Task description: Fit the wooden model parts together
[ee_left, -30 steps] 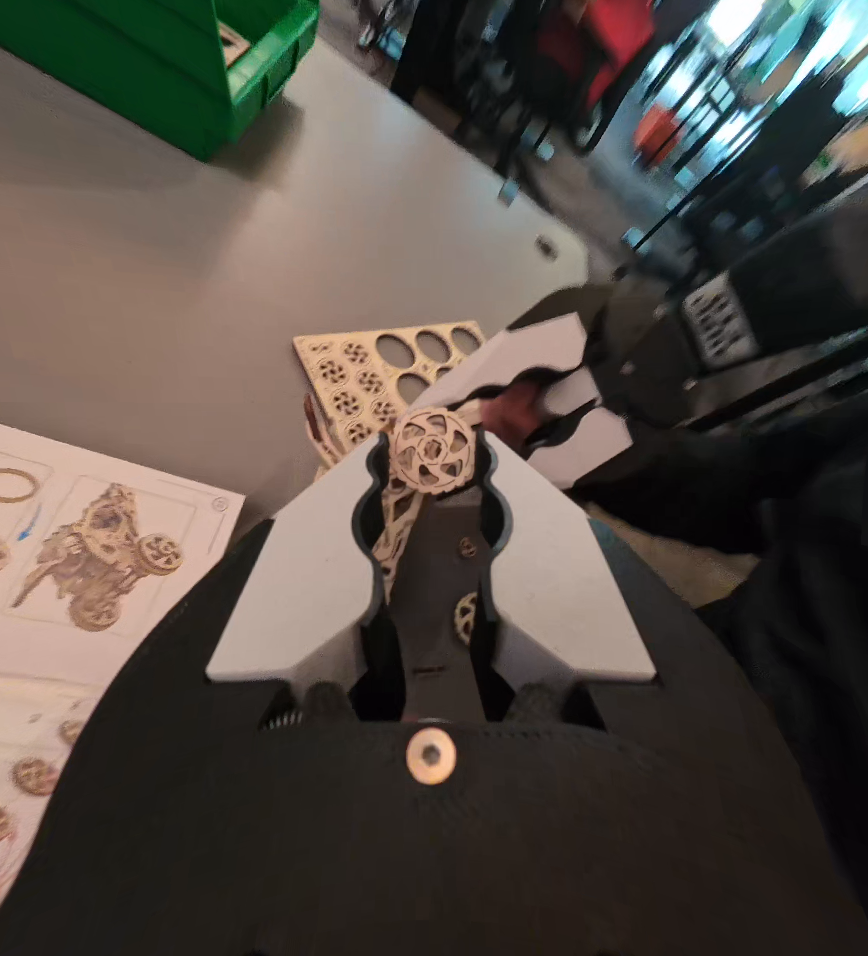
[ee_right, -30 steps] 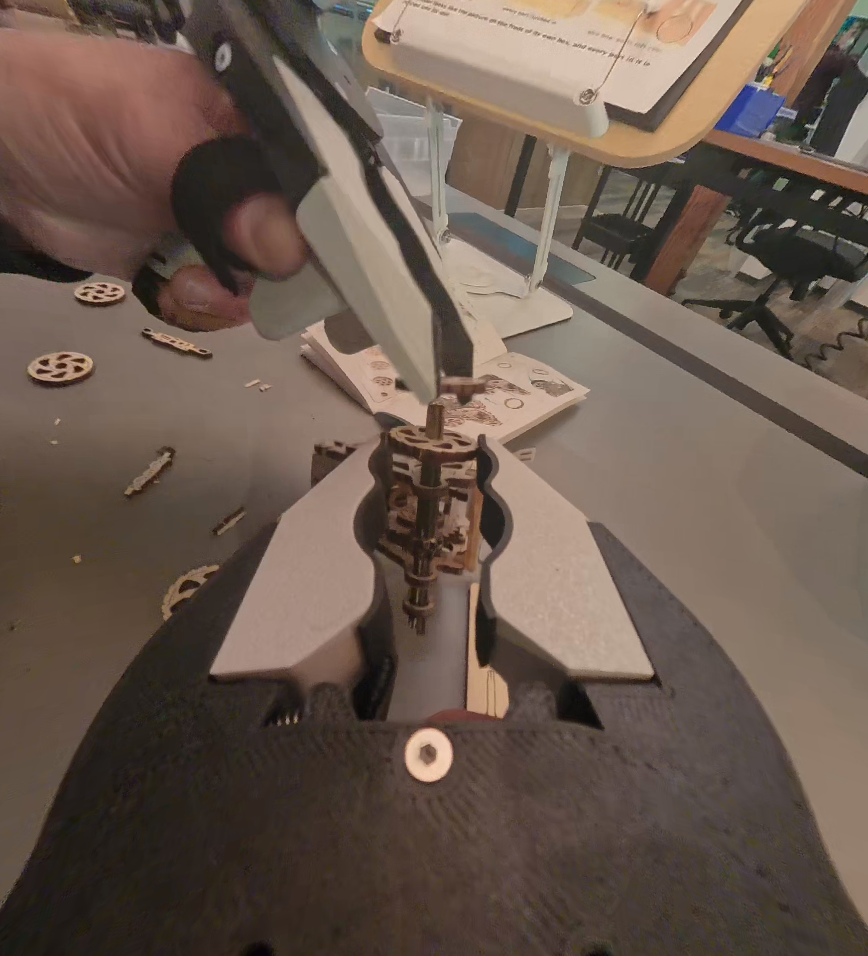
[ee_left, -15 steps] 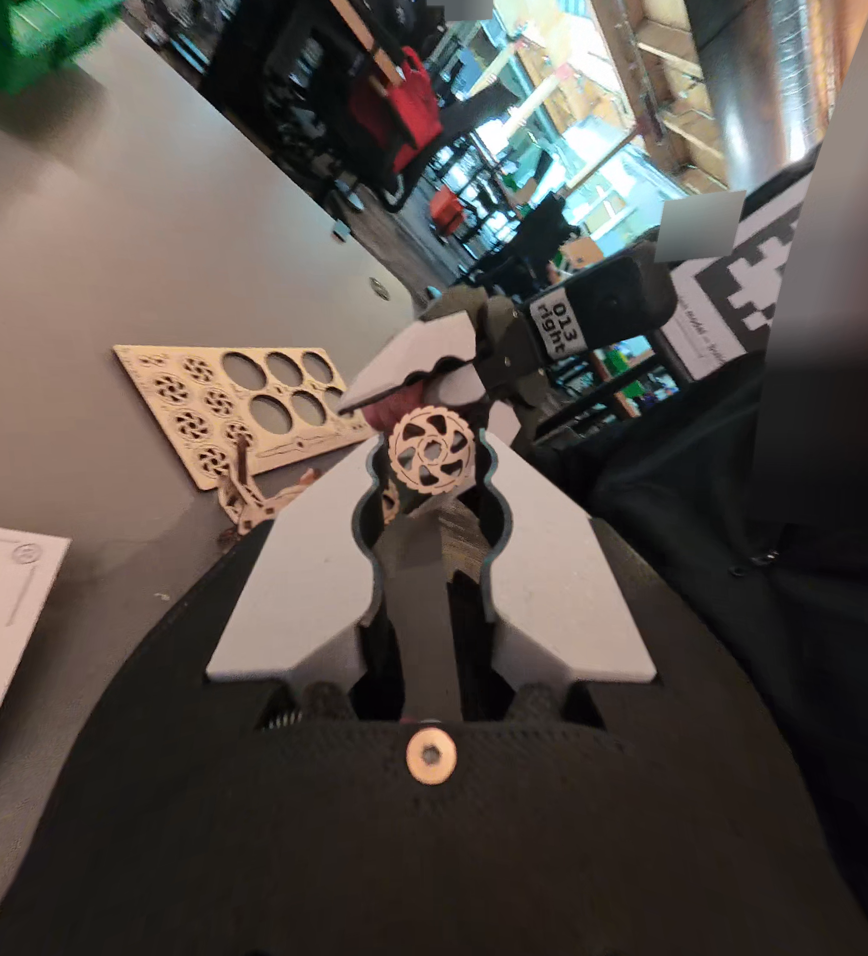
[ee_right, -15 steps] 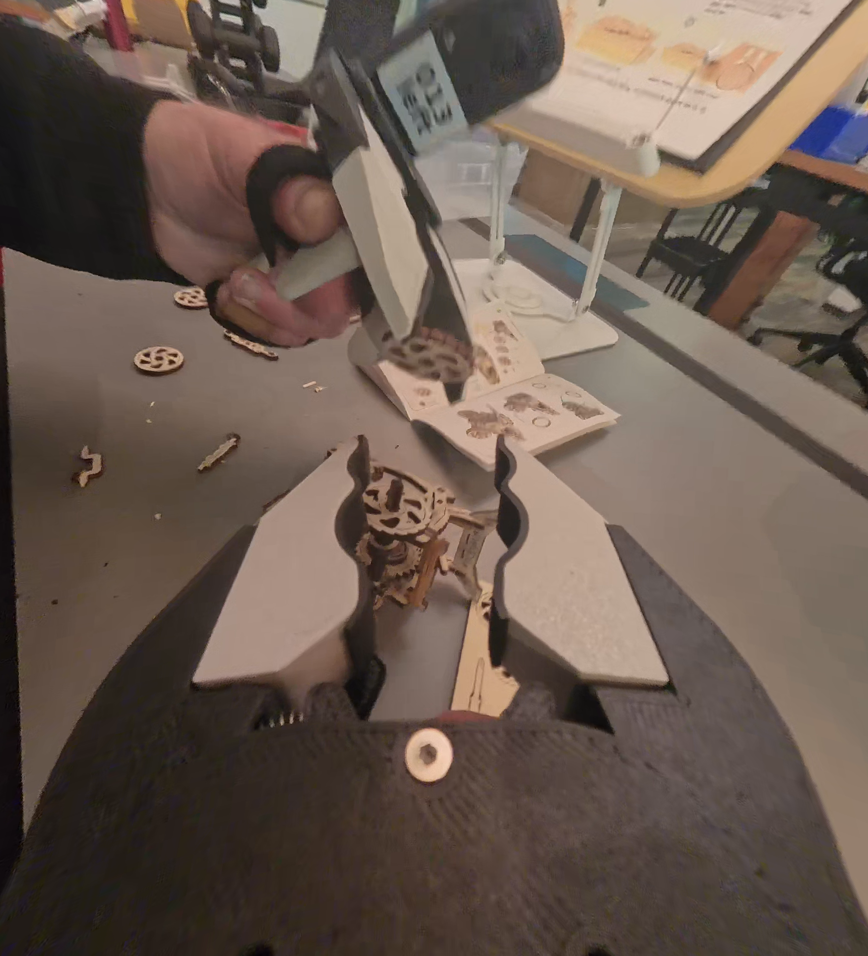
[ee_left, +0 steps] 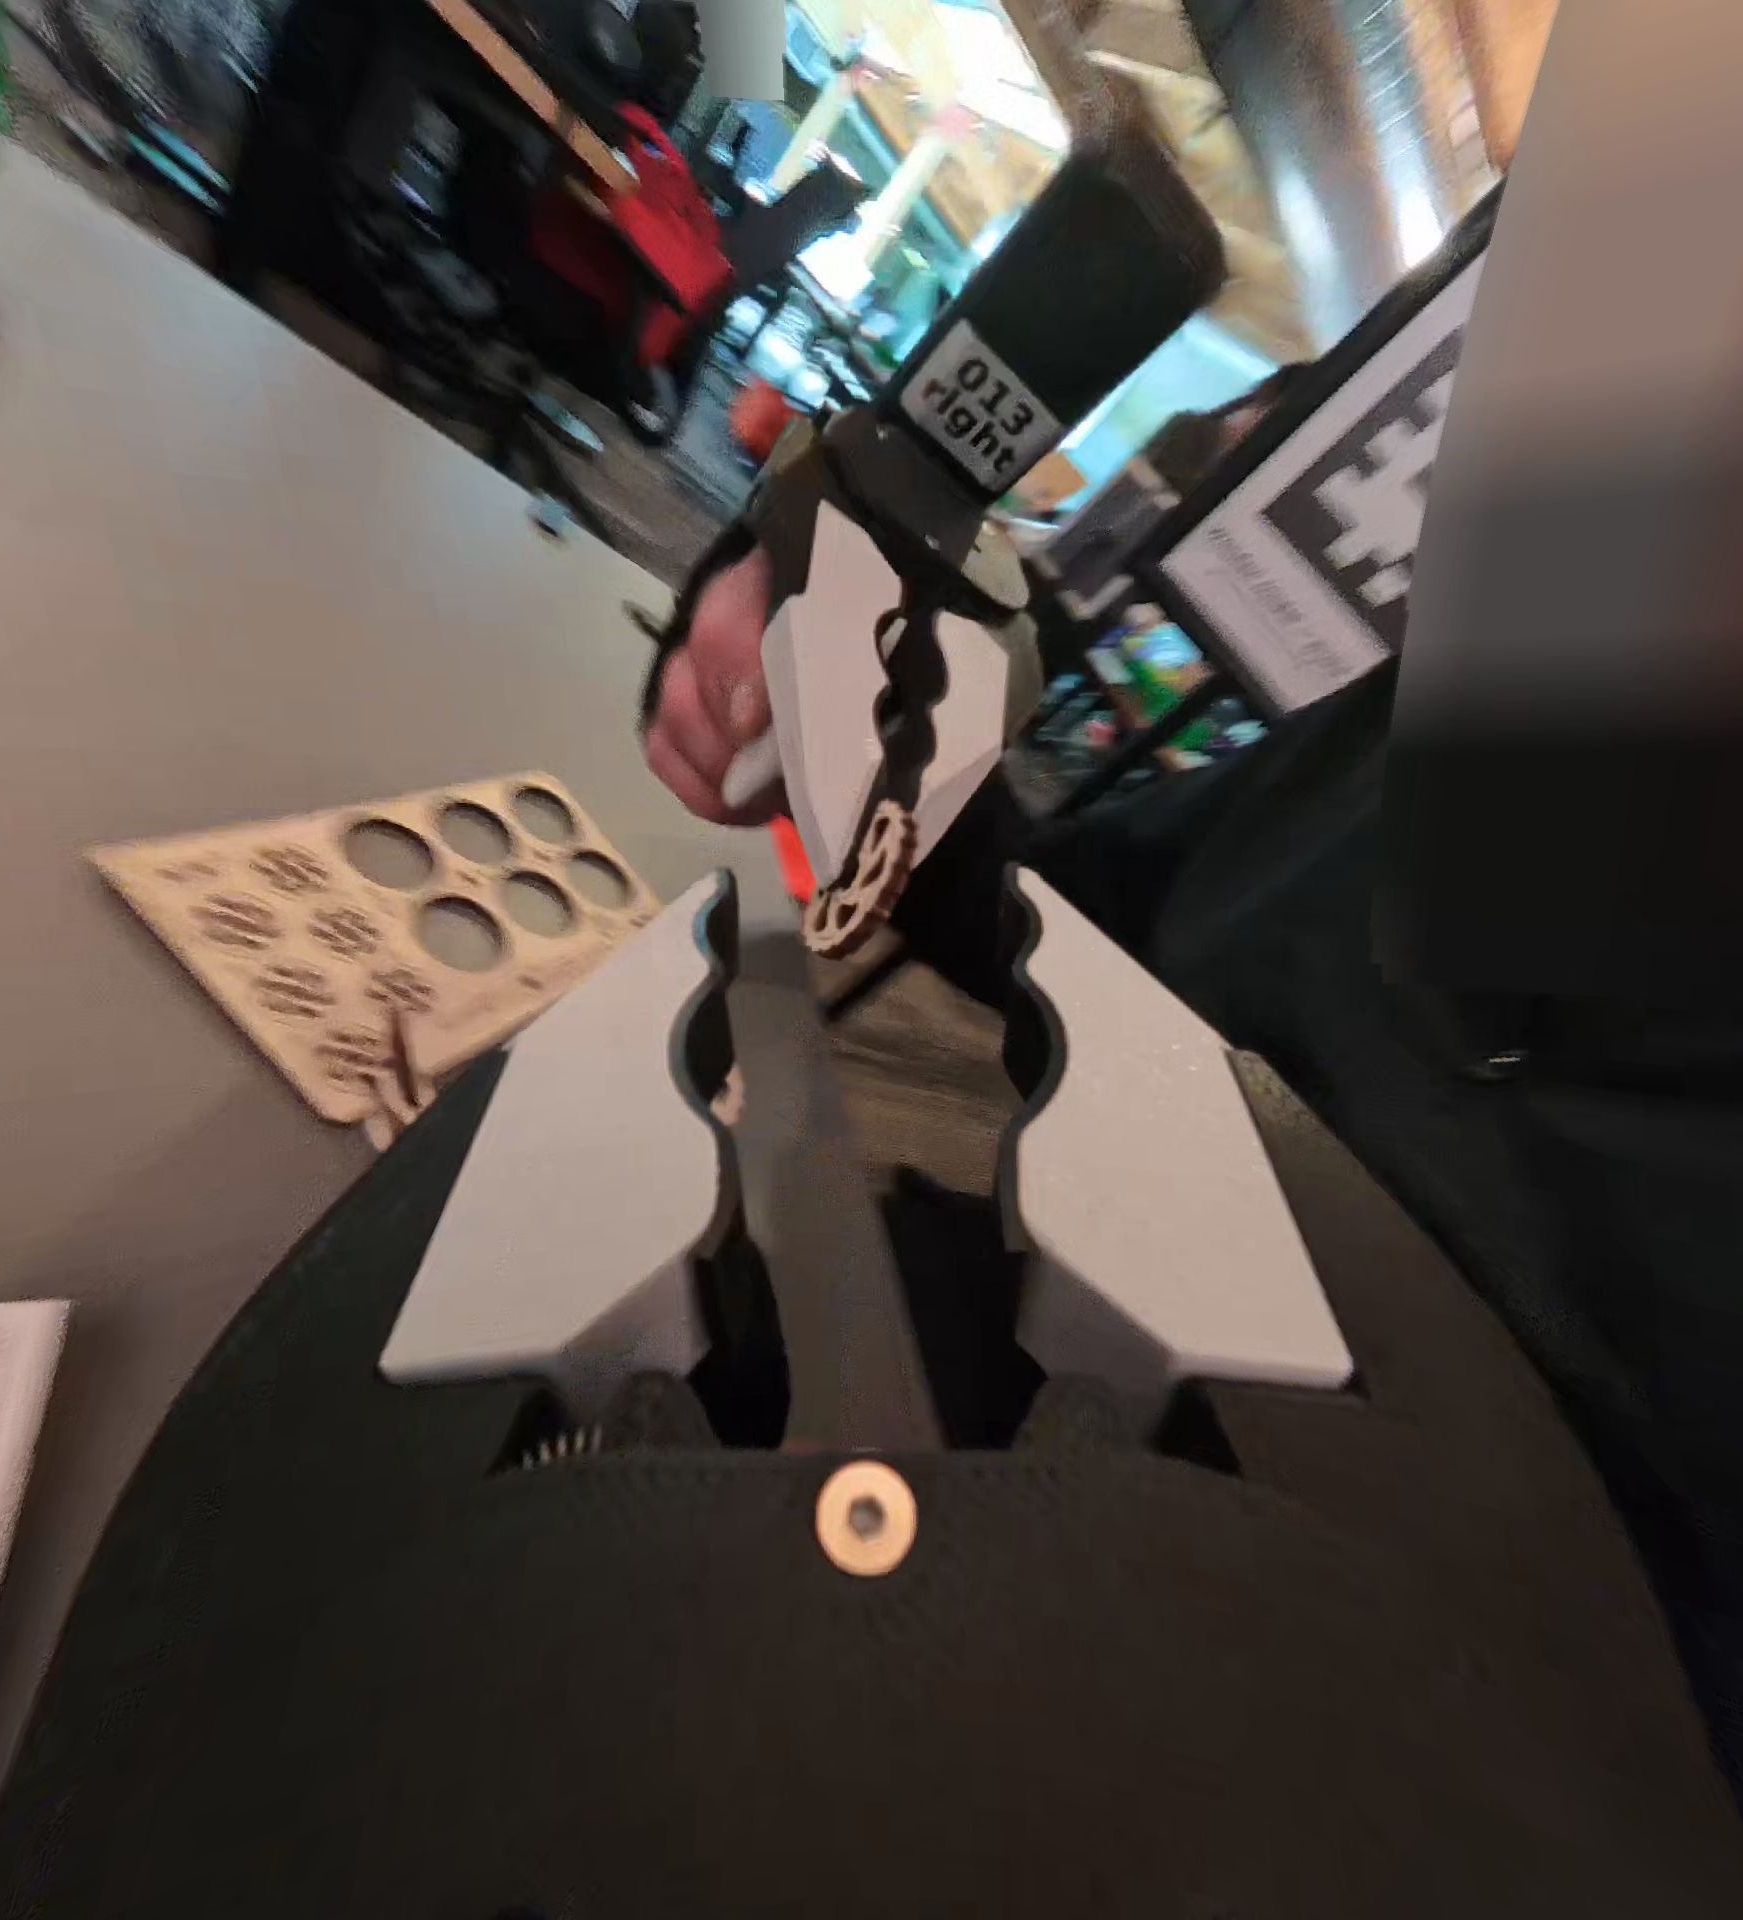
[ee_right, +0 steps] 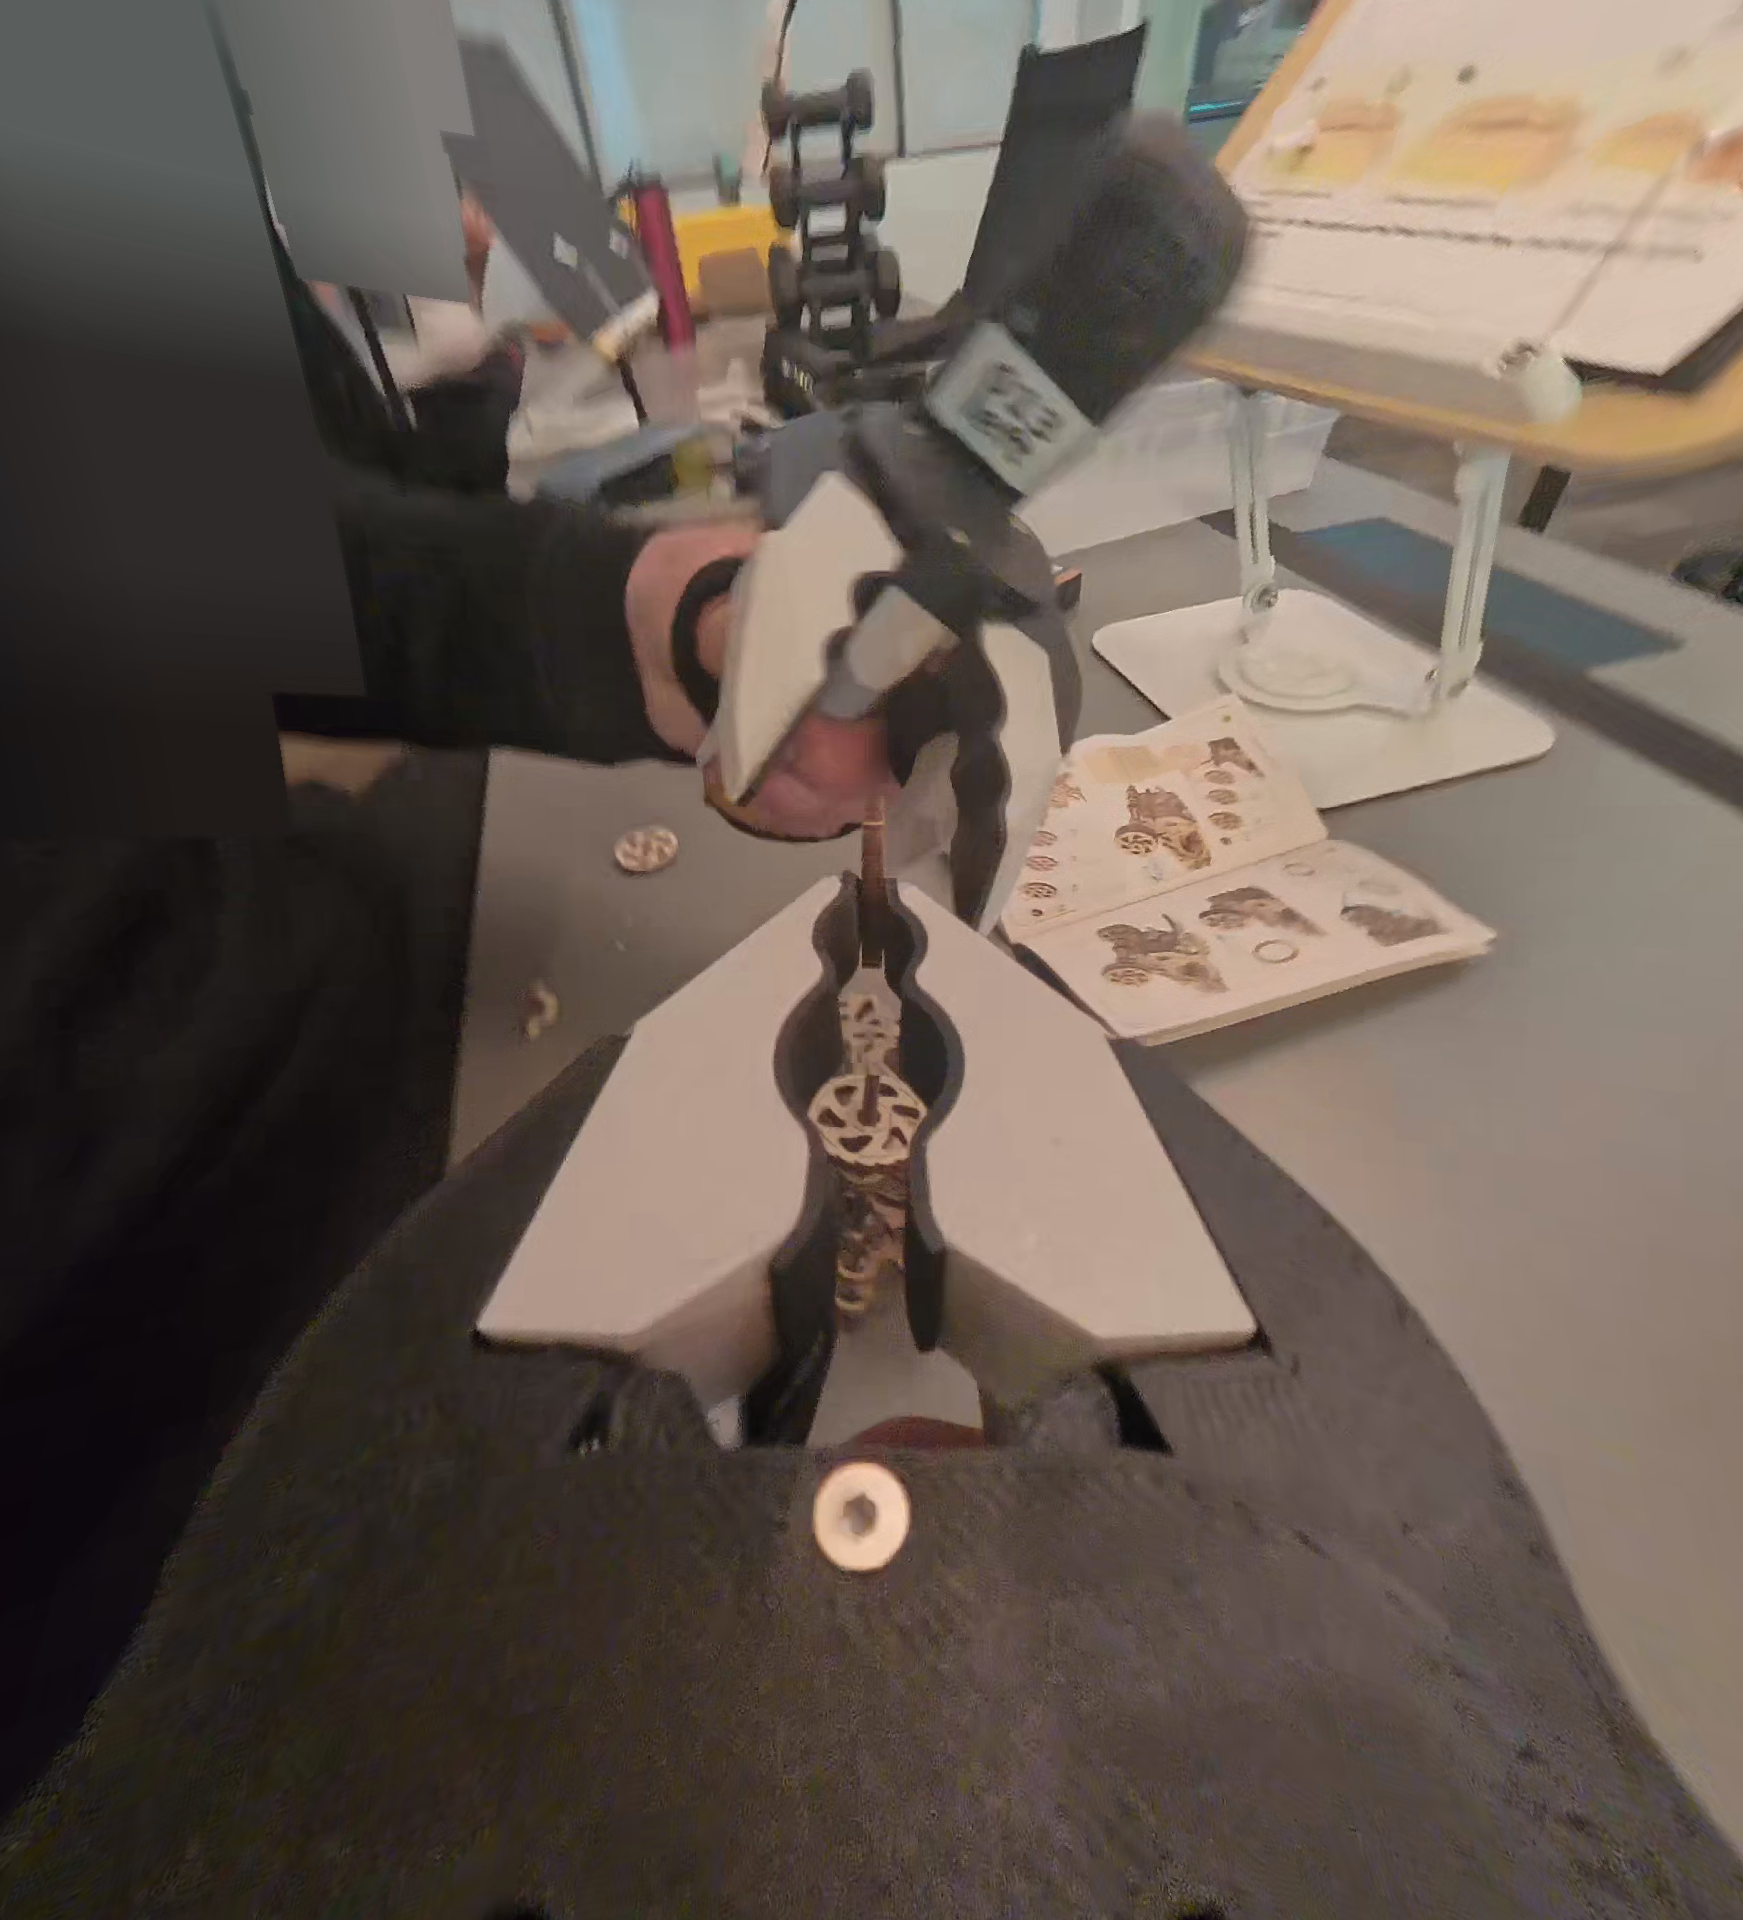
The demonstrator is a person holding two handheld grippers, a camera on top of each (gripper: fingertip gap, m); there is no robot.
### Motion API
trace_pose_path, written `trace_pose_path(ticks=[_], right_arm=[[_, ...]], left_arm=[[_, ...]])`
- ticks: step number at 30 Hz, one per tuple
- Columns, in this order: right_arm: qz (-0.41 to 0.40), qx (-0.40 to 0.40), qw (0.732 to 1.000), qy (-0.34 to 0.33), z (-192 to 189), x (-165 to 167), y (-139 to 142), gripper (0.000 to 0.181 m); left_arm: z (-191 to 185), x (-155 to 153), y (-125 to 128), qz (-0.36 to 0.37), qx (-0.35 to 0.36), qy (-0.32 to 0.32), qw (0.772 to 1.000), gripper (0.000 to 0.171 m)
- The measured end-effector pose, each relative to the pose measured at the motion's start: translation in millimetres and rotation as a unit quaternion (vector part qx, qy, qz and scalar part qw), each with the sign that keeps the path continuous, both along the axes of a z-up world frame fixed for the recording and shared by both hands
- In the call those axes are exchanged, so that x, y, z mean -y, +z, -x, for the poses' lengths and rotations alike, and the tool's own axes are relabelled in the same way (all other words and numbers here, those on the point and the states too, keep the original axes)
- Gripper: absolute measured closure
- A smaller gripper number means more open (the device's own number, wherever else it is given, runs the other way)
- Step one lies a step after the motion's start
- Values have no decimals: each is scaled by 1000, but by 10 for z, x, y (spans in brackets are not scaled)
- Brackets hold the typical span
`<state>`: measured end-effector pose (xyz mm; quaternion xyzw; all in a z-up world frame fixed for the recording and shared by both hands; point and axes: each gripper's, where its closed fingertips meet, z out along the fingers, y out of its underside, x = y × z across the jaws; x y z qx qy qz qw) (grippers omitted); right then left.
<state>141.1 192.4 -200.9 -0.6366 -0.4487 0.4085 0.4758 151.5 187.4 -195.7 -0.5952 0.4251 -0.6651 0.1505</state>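
Matt grey table [ee_right: 1469, 1195], smooth. Beside the paper booklet [ee_right: 1251, 914] on it, right claw [ee_right: 872, 914]: matt grey plastic fingers [ee_right: 701, 1174], rough black textured body, shiny metal screw [ee_right: 861, 1515], pale laser-cut wooden model [ee_right: 867, 1122]. Punched sheet [ee_left: 379, 935]: pale raw wood.

Two grippers, one wooden gear assembly [ee_right: 862, 1132], one loose wheel [ee_right: 646, 847] left of one instruction booklet [ee_right: 1231, 914], one punched parts sheet [ee_left: 379, 935].

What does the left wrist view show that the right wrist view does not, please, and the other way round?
Only the left wrist view shows the punched-out wooden sheet. Only the right wrist view shows the white stand and a loose wooden wheel. Both show the grey table, the open left gripper, and the right gripper shut on the wooden model.
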Motion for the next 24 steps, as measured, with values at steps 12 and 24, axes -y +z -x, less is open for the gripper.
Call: trace_pose_path(ticks=[12,24], right_arm=[[317,-185,930,8,12,4,-47,181],[273,-150,946,-86,-359,-159,-318,168]], left_arm=[[-83,-125,-234,-599,-177,138,769,134],[-72,4,-544,-440,-220,109,864,139]])
